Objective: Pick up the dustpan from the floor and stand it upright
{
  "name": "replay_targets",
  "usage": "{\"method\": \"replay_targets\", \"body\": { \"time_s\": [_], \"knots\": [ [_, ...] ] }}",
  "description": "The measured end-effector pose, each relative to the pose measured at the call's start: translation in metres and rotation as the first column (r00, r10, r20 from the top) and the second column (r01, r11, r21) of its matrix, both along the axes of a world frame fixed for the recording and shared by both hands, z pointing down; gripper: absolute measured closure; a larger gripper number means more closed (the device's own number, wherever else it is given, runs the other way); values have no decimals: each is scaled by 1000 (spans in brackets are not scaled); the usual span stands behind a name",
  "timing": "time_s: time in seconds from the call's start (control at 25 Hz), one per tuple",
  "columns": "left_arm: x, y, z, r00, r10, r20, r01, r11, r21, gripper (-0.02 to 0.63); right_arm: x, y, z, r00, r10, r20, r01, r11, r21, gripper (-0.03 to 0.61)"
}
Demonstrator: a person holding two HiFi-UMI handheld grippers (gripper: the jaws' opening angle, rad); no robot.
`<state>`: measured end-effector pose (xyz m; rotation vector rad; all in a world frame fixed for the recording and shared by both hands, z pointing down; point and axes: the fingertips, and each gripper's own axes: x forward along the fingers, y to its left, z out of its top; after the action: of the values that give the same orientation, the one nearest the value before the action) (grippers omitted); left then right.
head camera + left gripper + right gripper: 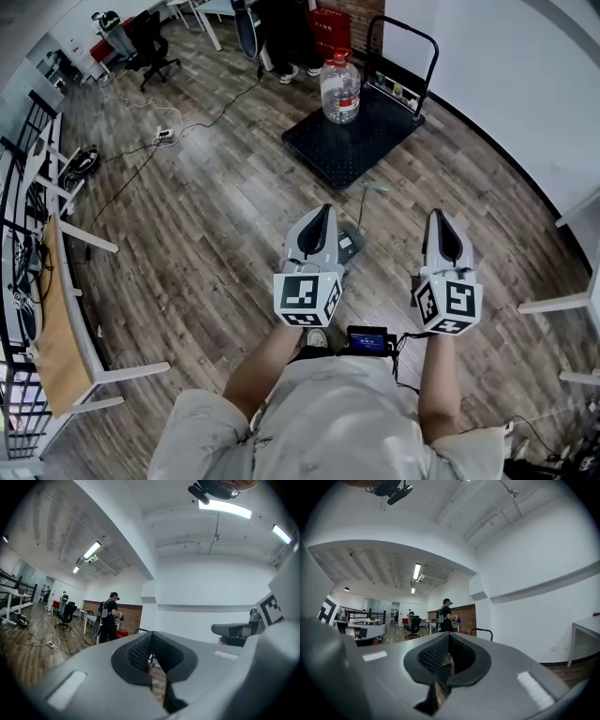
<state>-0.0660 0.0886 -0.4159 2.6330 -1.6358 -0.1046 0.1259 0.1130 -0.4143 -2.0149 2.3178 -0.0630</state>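
In the head view both grippers are held level side by side above the wood floor, pointing away from me. My left gripper [325, 210] has its jaws together with nothing between them, and its own view shows the same for the left gripper [150, 638]. My right gripper [438, 215] is also shut and empty, as seen on the right gripper [449, 638] in its view. A small grey thing with a thin handle, likely the dustpan [353, 242], lies on the floor just right of the left gripper, partly hidden by it.
A black platform cart [375, 142] with a large water bottle [339, 89] stands ahead. A person [284, 37] stands beyond it. A wooden table [58, 342] is at the left, white table legs [561, 302] at the right. Cables [164, 137] run across the floor.
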Motion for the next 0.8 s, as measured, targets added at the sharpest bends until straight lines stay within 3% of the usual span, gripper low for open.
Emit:
{"method": "replay_targets", "body": {
  "time_s": [0.16, 0.36, 0.52, 0.8],
  "knots": [
    [5, -33, 27, 1000, -6, -12, 5, 1000, -27, 594, 4, -30, 18, 999, 9, -32, -9, 1000, 0, 574],
    [-21, -24, 14, 1000, 6, -3, -6, 1000, -22, 594, -18, -16, 8, 999, 19, -30, -19, 1000, -5, 574],
    [-10, -46, 28, 1000, 6, 23, -7, 1000, 23, 594, -6, -35, 25, 999, 31, -28, -31, 999, 22, 574],
    [-2, -57, 52, 1000, 9, 27, -9, 1000, 5, 594, 3, -45, 48, 999, 35, -23, -34, 999, 12, 574]
  ]
}}
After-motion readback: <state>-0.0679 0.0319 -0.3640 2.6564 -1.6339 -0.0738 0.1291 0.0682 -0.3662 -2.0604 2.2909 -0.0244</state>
